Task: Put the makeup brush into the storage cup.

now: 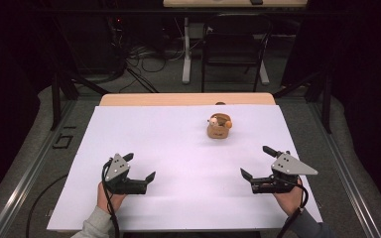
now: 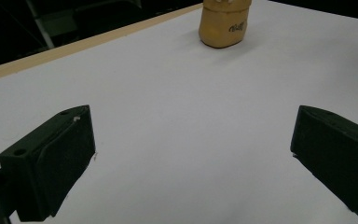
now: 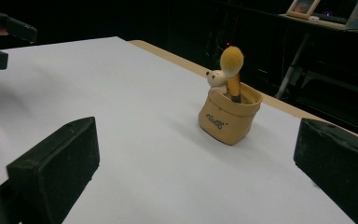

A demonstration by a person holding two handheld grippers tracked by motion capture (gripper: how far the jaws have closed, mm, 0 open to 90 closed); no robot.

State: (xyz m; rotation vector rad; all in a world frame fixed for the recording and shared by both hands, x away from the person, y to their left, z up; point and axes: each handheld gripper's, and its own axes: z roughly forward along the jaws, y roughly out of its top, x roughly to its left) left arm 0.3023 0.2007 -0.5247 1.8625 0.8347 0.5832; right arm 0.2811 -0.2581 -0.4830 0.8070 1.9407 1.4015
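Right gripper, jaws wide apart and empty, rests near the table's right edge. Left gripper, likewise spread and empty, sits near left. The tan pouch stands upright, far and slightly left of the right gripper, which is nearer; its yellow brush points up. White sheet bare; room dark.
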